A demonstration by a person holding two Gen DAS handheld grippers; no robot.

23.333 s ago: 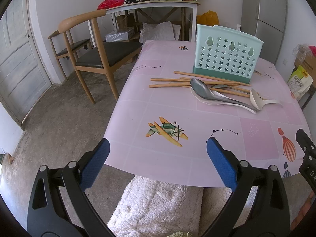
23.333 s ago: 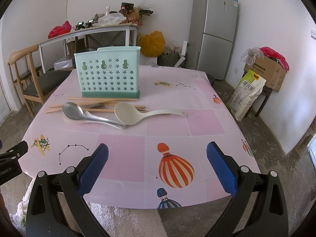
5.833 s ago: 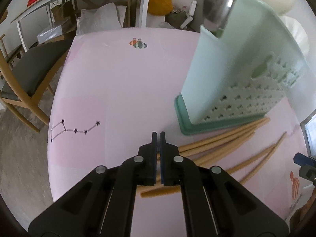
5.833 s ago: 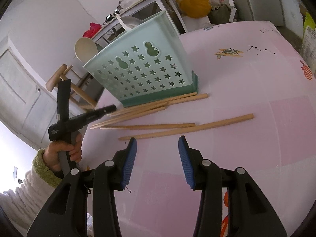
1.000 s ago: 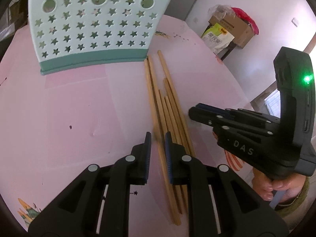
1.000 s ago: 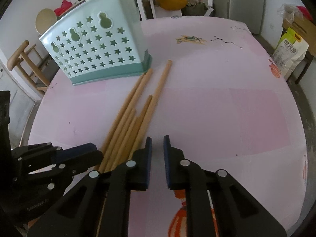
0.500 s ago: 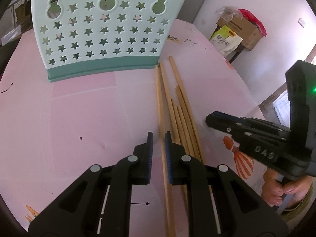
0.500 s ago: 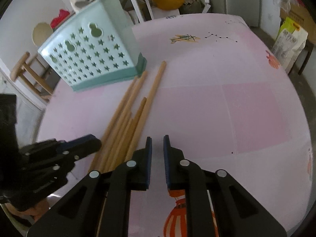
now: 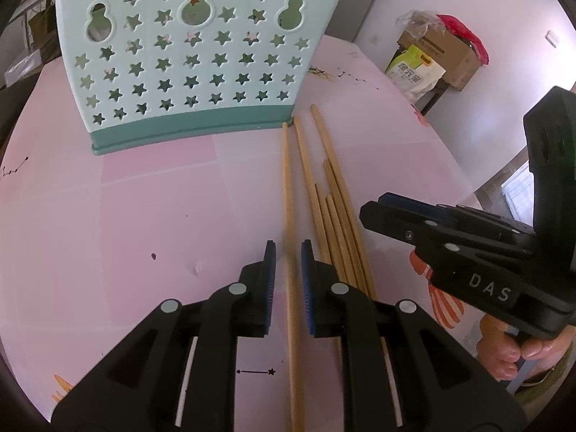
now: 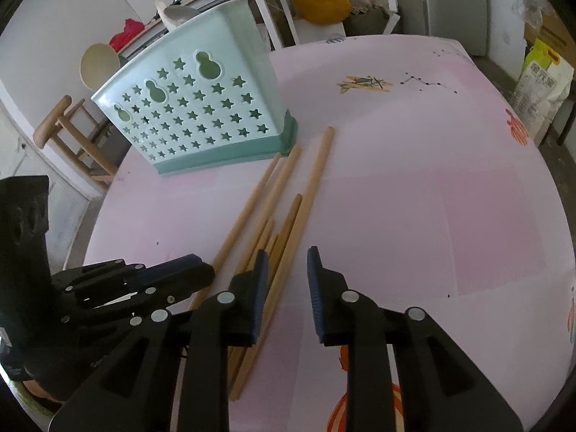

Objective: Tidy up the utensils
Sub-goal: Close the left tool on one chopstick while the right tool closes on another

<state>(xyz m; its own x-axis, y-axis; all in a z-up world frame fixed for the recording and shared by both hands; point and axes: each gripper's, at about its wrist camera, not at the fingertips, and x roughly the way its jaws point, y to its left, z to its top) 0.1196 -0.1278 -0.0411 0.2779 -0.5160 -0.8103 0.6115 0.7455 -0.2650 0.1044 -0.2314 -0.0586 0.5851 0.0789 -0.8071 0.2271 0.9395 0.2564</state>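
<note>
The bench (image 9: 144, 216), covered in a pink printed cloth, fills most of both views. On it stands the mint-green utensil holder (image 9: 190, 61), upright, its wall pierced with star and gourd-shaped holes and its base a darker teal. In the right wrist view a cream ladle (image 10: 99, 66) and a metal spoon (image 10: 176, 14) stick up out of the holder's top; which compartment each sits in cannot be told.

The left gripper (image 9: 288, 270) hangs low over the near part of the bench. Its jaws stand a little apart, with one wooden chopstick (image 9: 287, 187) running between the blue pads; a thin gap seems to show on either side of it, though the stick is blurred there, so contact is hard to rule out. The right gripper (image 10: 286, 280) is just beside it, held in a person's hand (image 9: 511, 356). Its jaws have just been opening and now stand apart over bare cloth, with nothing between them.

The remaining chopsticks (image 10: 288, 223) lie in a loose bundle, side by side, between the two grippers, running lengthwise toward the holder. The far tips of two sticks end just at the holder's right corner.
</note>
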